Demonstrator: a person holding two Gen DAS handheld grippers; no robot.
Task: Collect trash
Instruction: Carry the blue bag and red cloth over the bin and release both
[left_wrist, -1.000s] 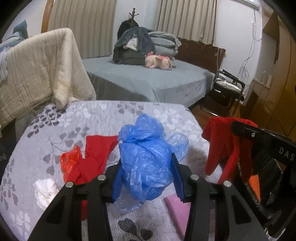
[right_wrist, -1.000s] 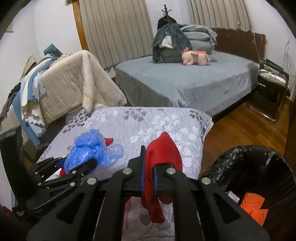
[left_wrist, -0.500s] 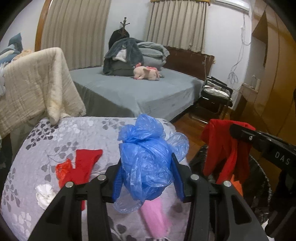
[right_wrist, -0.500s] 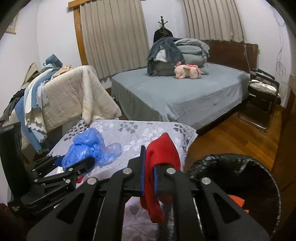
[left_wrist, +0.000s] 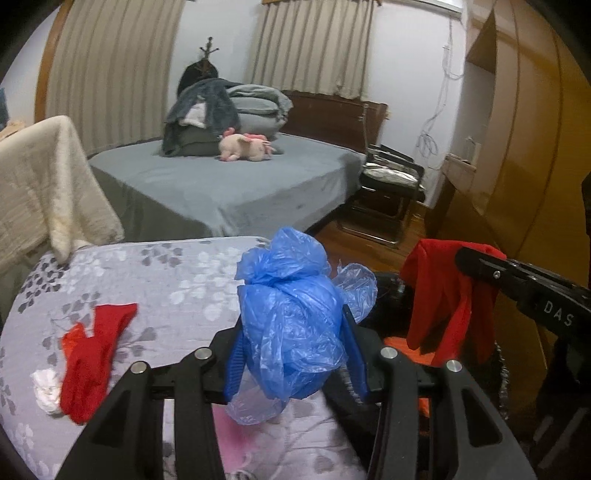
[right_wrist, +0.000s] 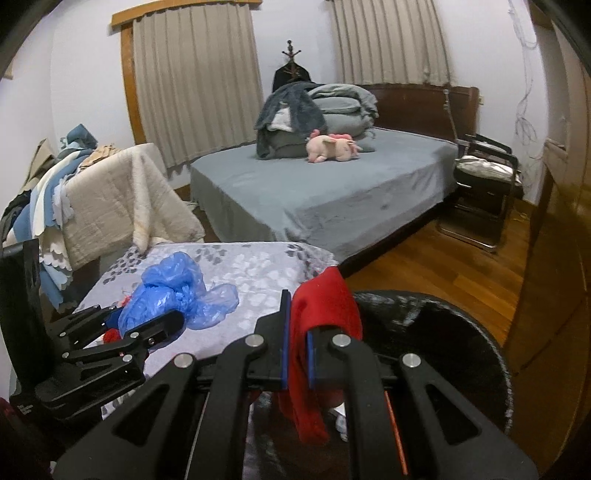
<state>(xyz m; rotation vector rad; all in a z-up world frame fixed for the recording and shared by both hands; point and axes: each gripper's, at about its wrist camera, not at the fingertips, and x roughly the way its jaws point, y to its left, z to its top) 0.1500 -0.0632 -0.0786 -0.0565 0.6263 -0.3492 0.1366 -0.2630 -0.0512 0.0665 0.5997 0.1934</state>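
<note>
Mid-carry to the bin: the left gripper is clamped on the blue bag at the table edge, the right gripper pinches a red cloth over the rim, so next each load needs centring above the opening before release.

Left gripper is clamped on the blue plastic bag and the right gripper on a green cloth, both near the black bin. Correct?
Not quite: the cloth in the right gripper is red, as the right wrist view shows. The left gripper does clamp the blue plastic bag, near the black bin.
</note>
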